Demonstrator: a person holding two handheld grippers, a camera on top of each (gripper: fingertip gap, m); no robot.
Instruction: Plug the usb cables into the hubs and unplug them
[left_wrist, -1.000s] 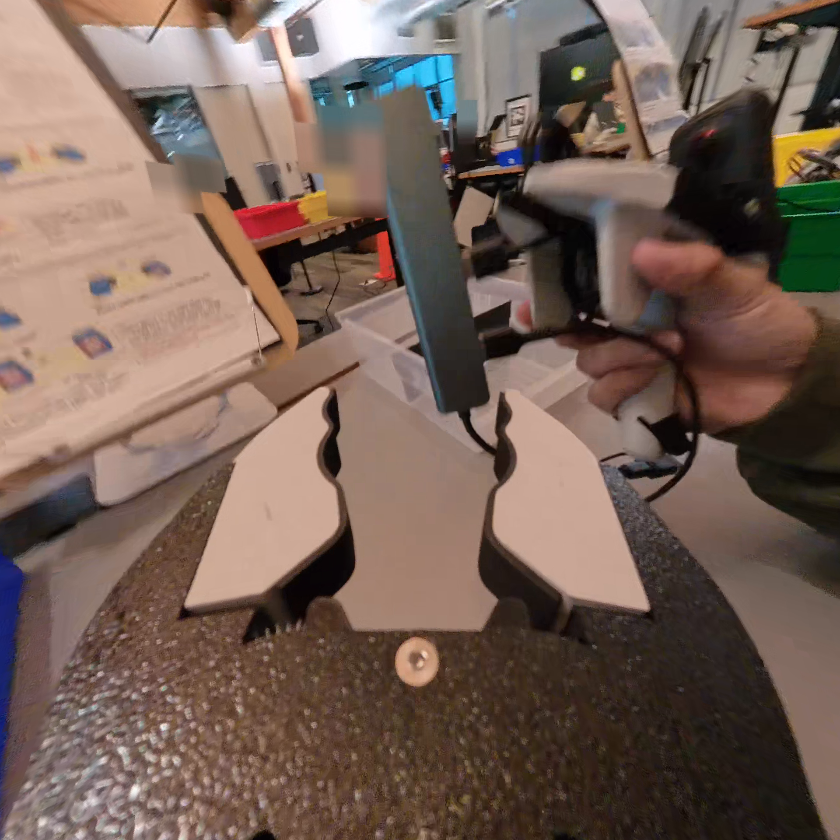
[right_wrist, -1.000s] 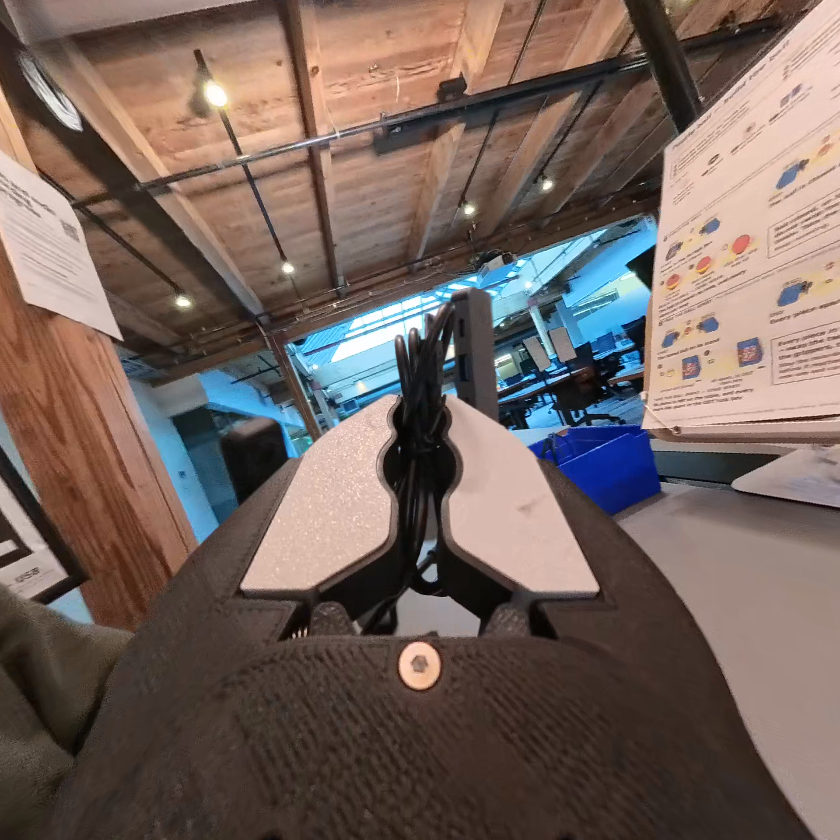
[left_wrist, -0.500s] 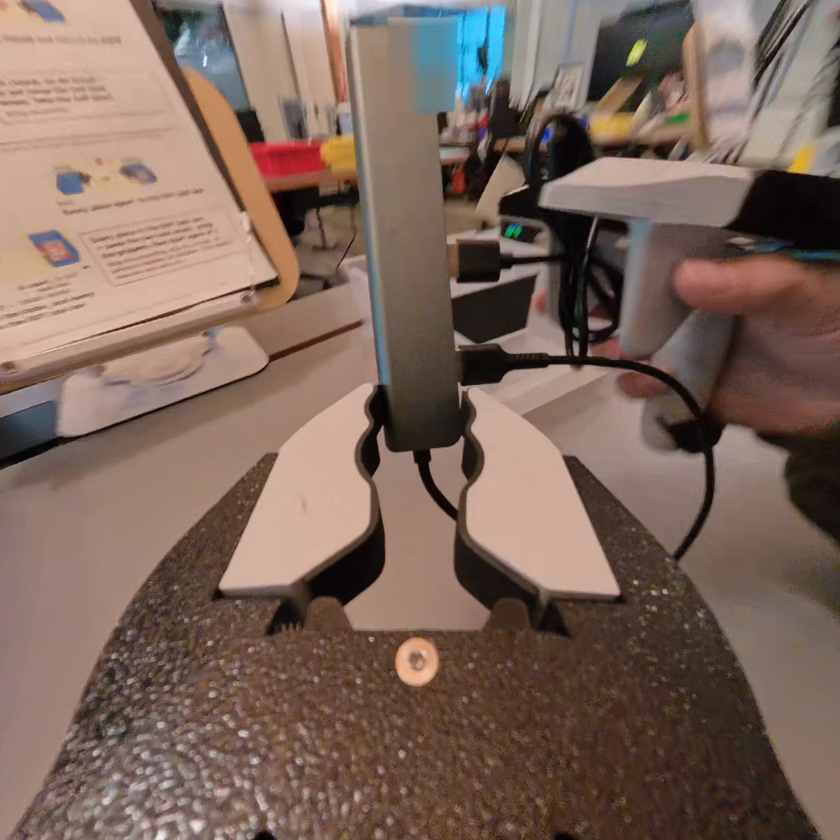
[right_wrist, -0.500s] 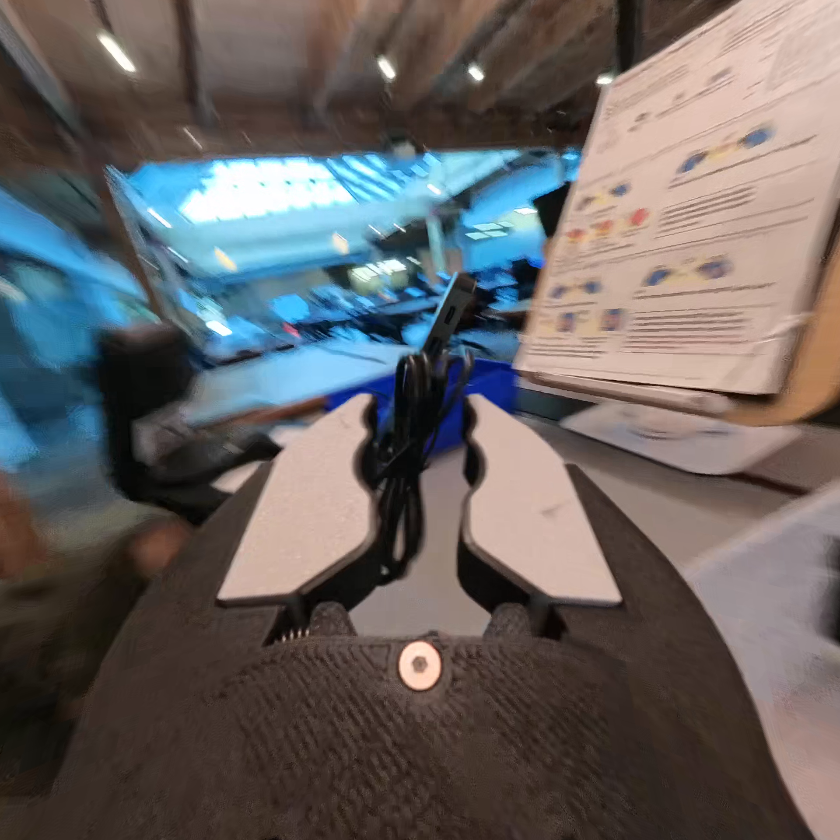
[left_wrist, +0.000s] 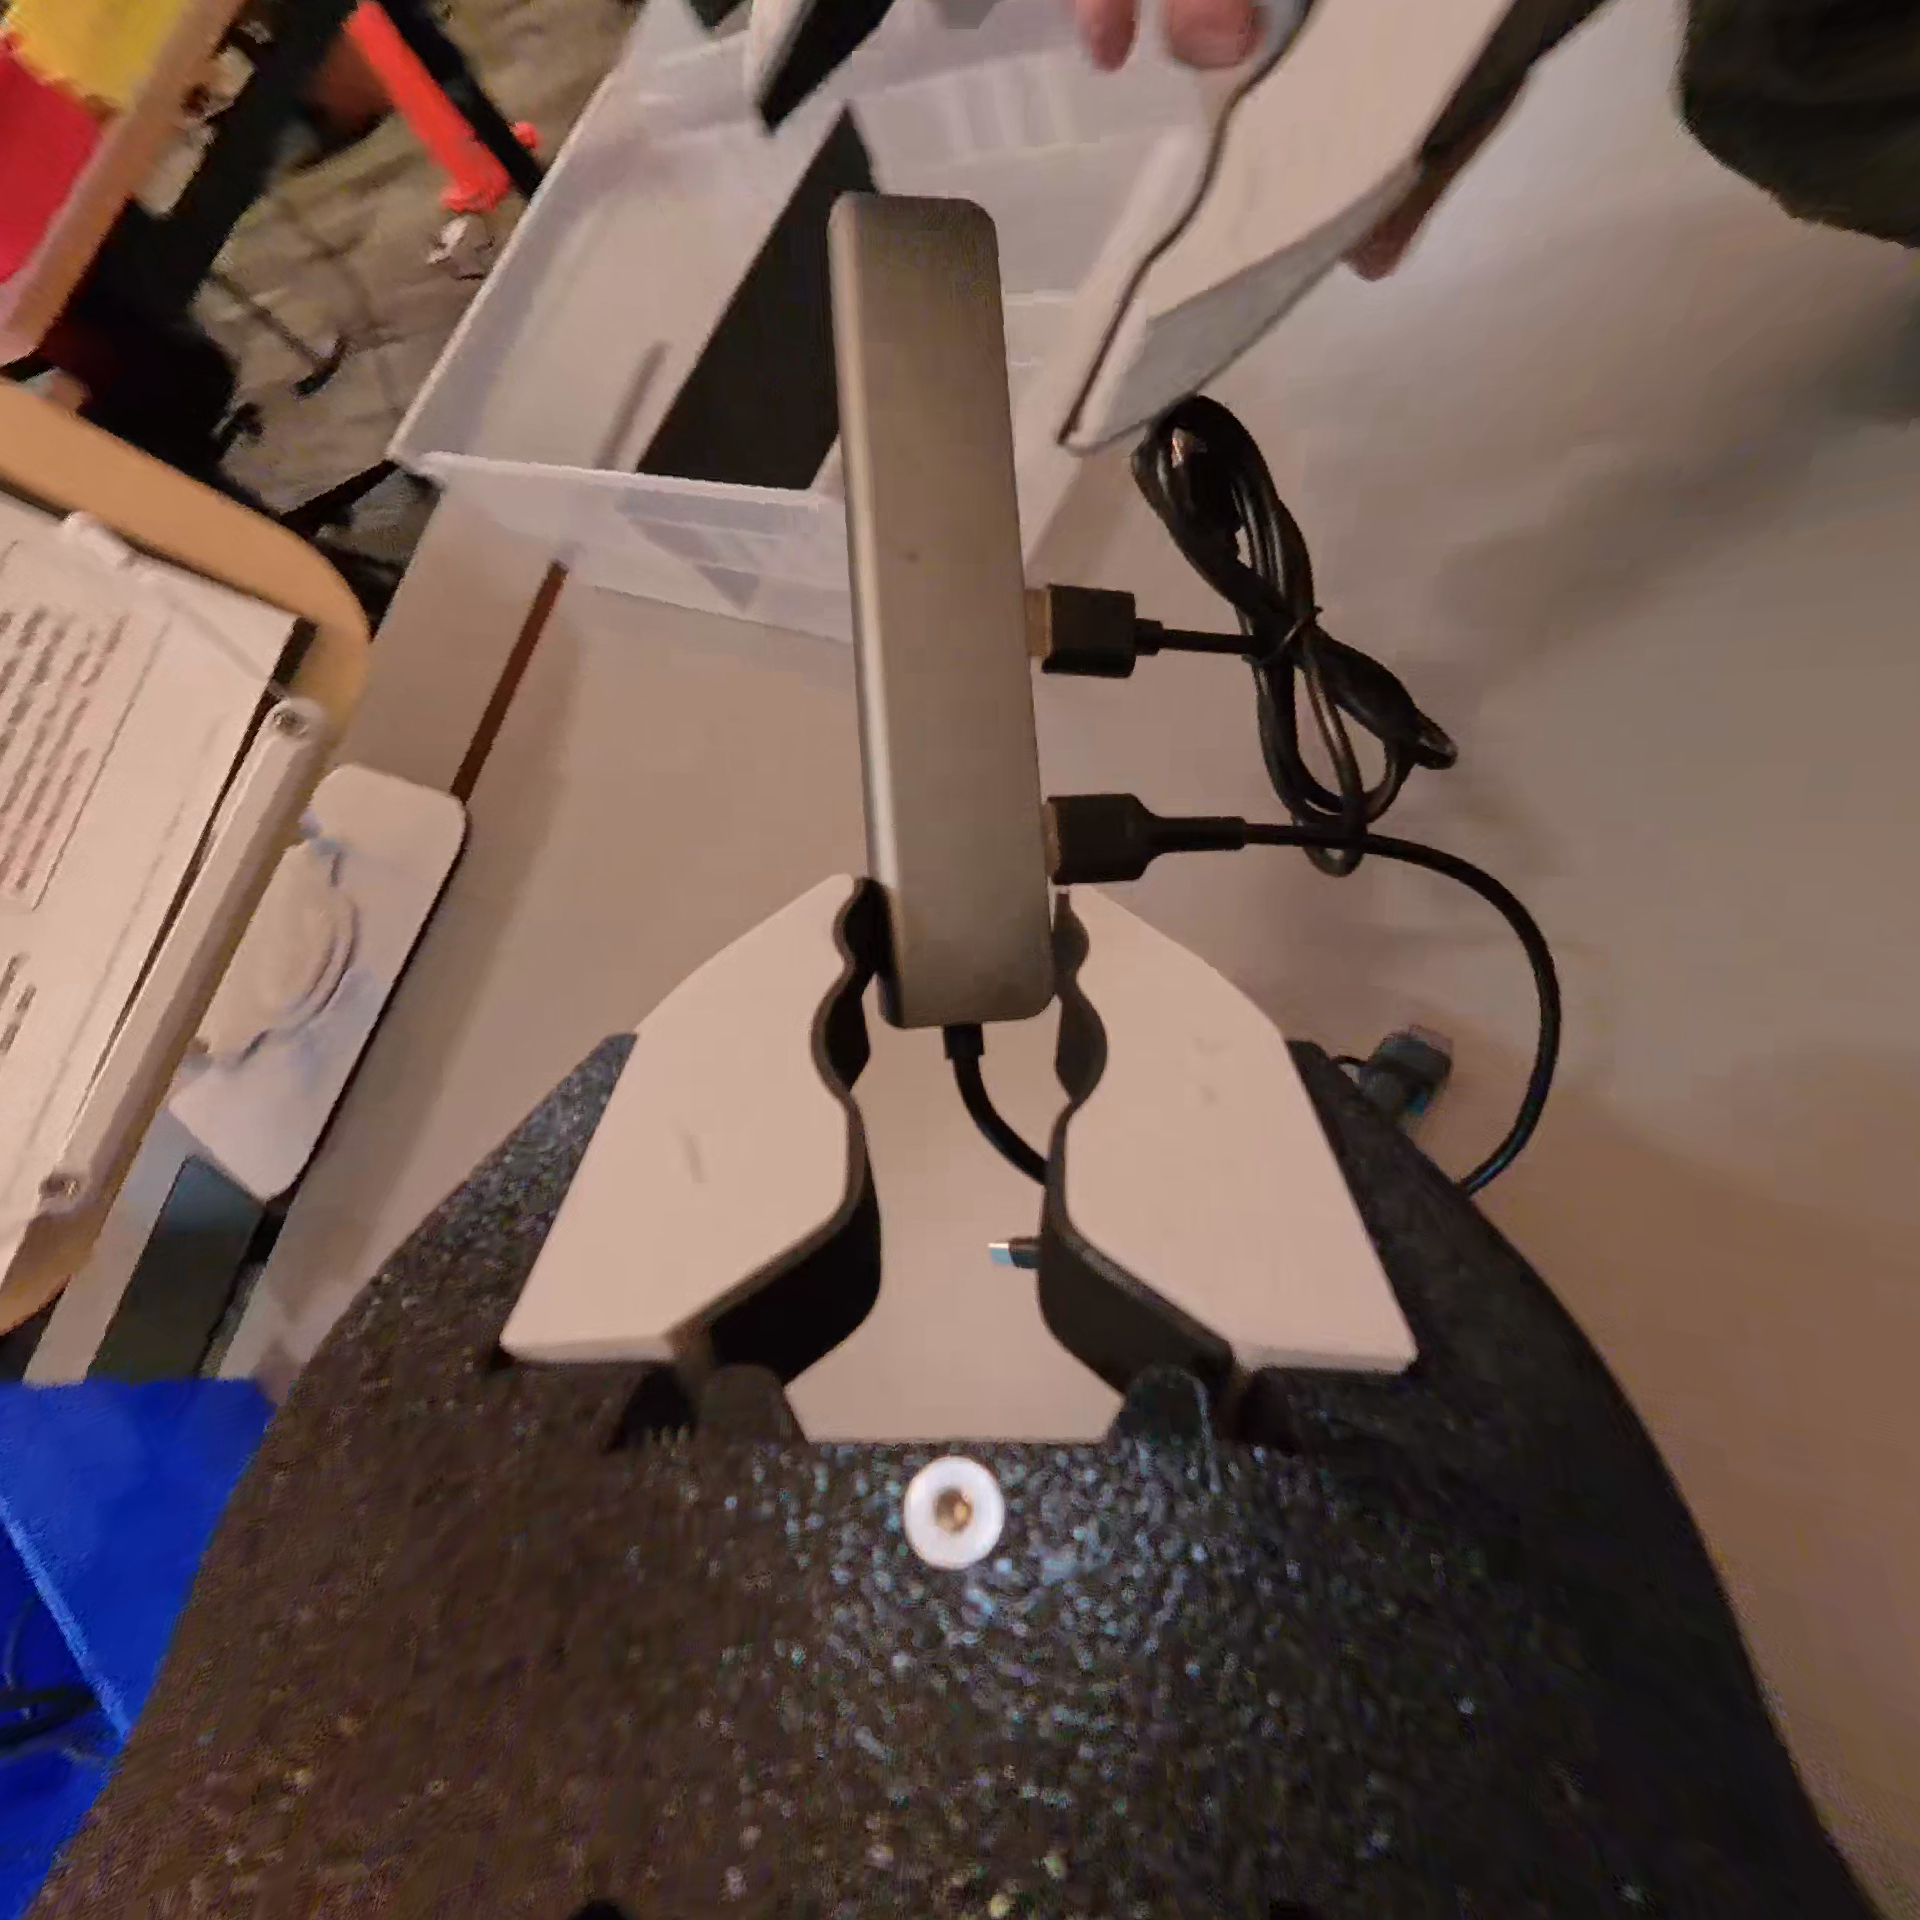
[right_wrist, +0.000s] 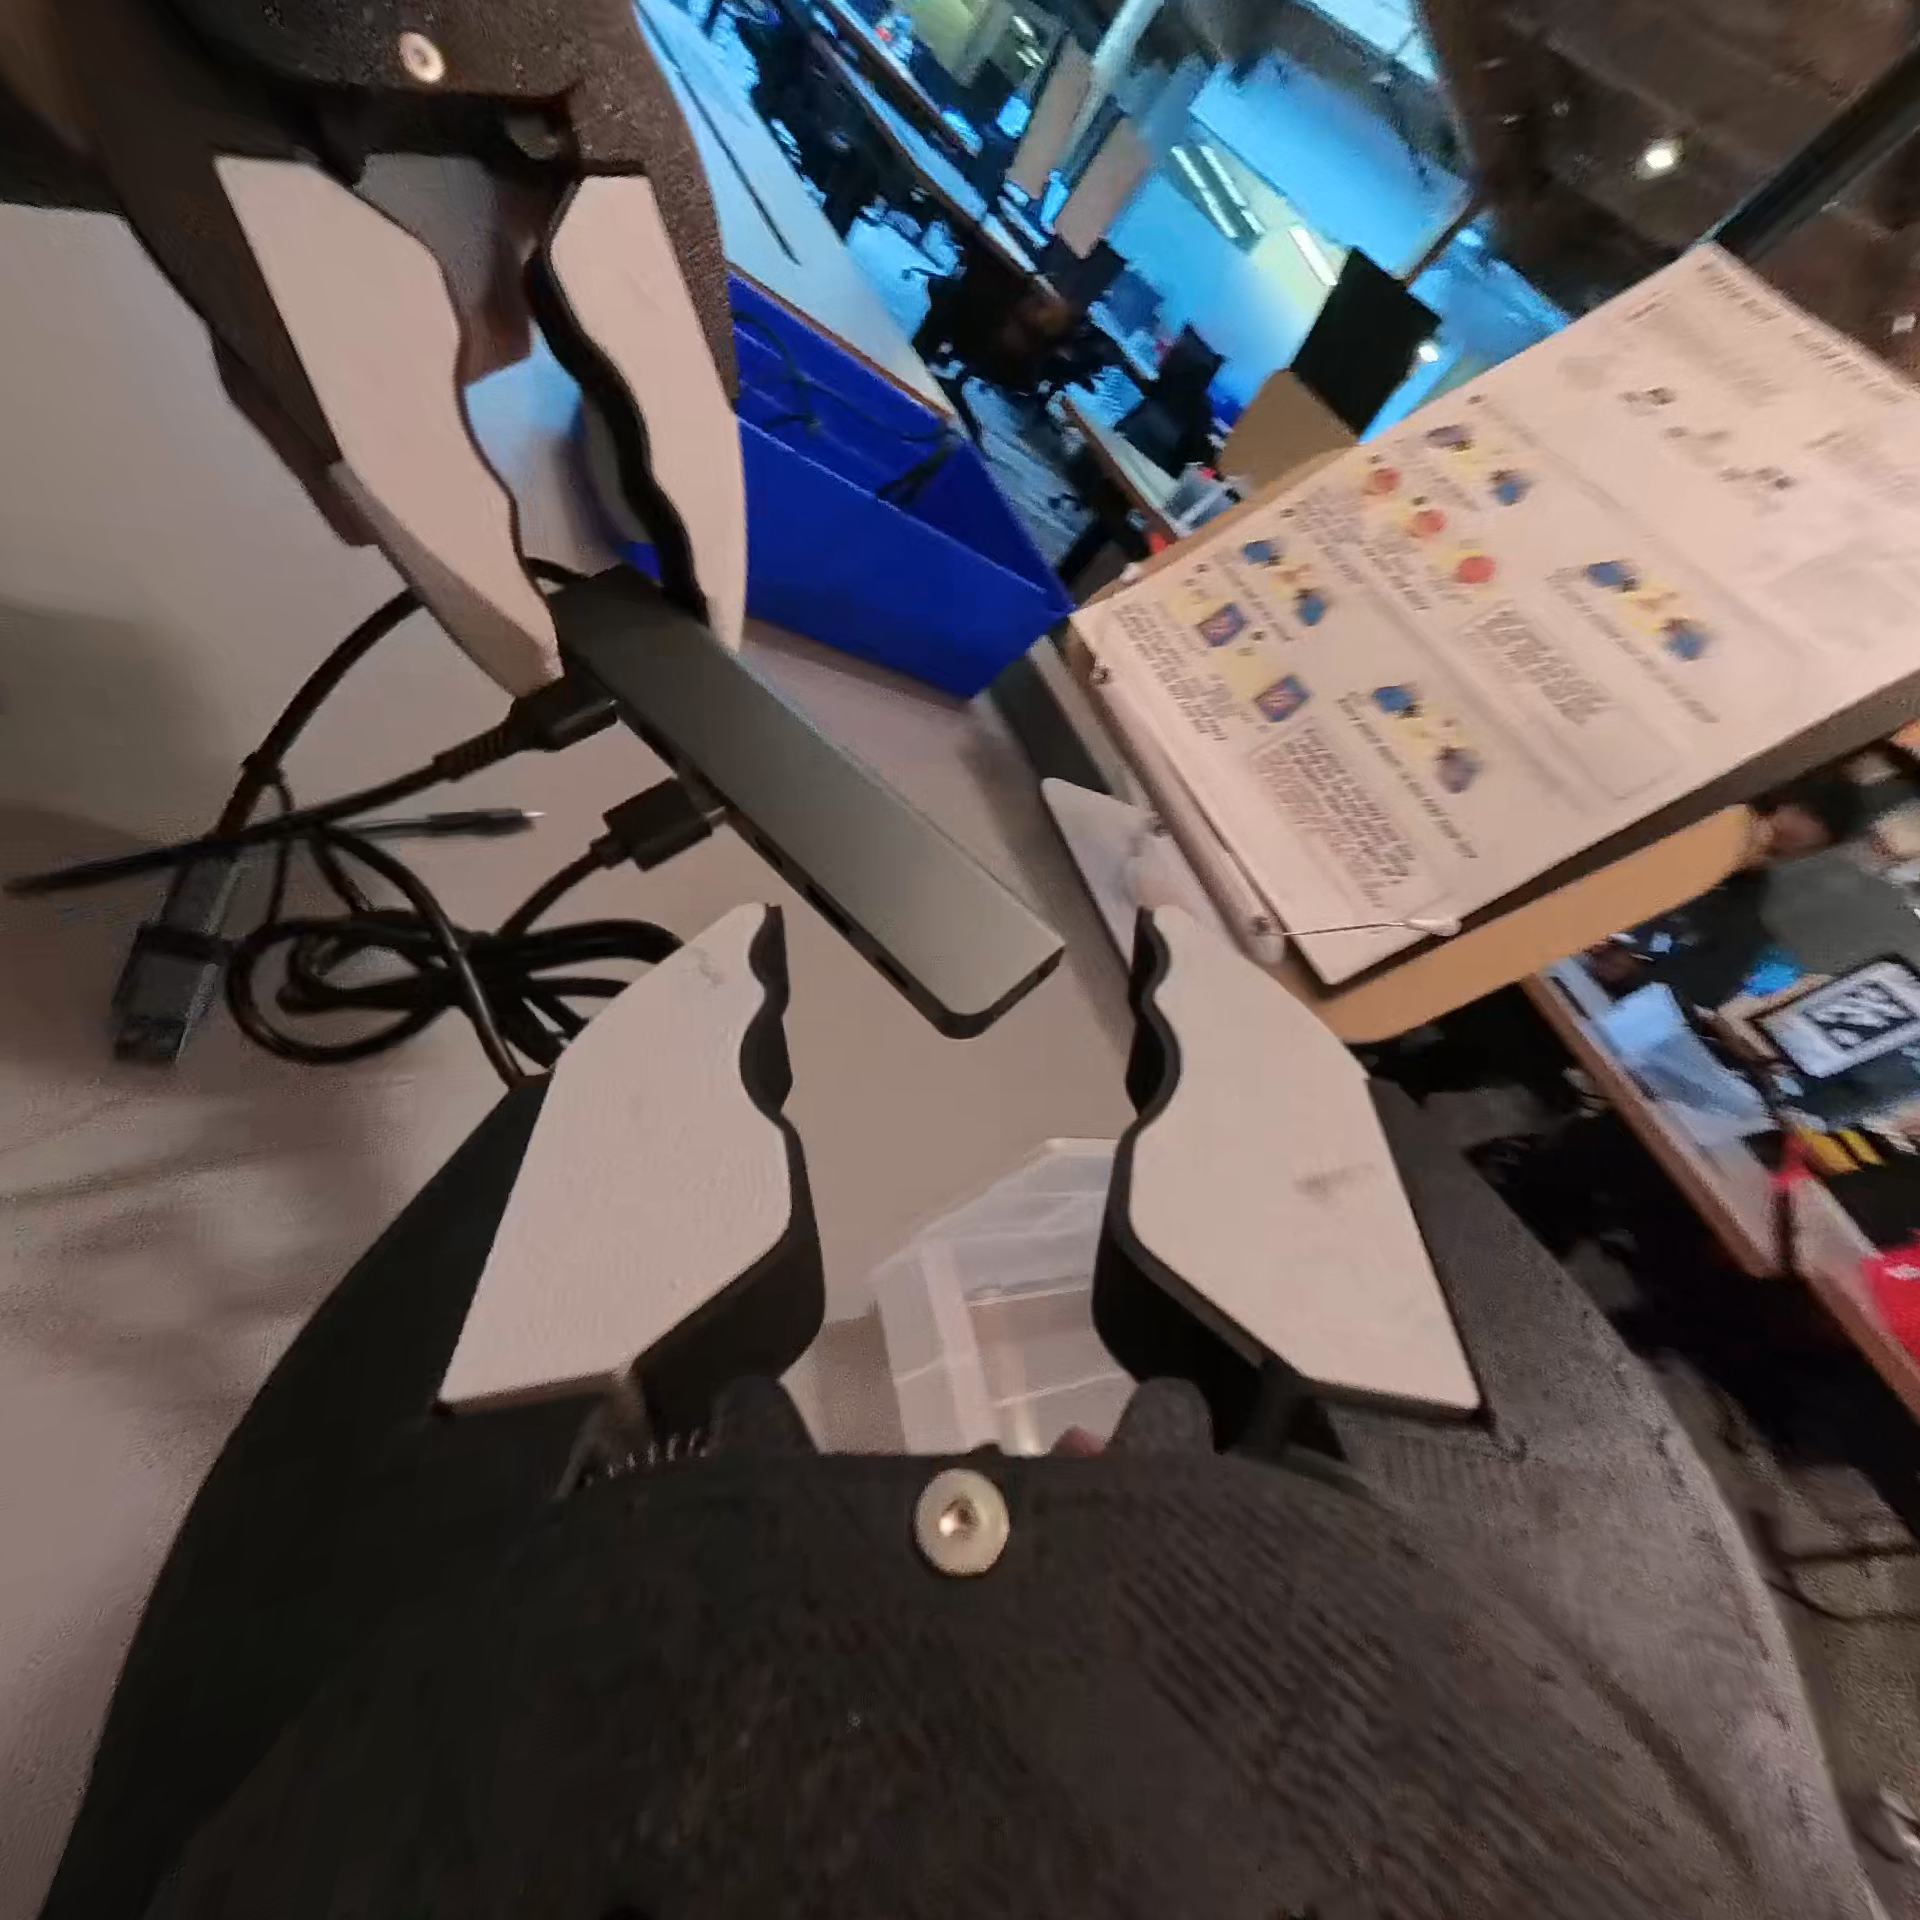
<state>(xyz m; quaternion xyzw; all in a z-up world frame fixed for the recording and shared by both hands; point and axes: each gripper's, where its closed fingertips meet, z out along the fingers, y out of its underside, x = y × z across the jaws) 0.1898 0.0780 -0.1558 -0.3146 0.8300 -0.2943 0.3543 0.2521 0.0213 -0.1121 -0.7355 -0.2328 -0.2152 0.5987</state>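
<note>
- Warm, dim indoor light washes the left wrist view; the table reads beige, with soft shadows under the coiled cable.
- Motion blur smears that view's top edge and the paper stand at left.
- The hub stays fairly sharp, no glare on it.
- Right wrist view: cool blue glow fills the far room, background blurred.
- Wide-angle bending curves both frames' edges, and the blue bin looks stretched.
</note>
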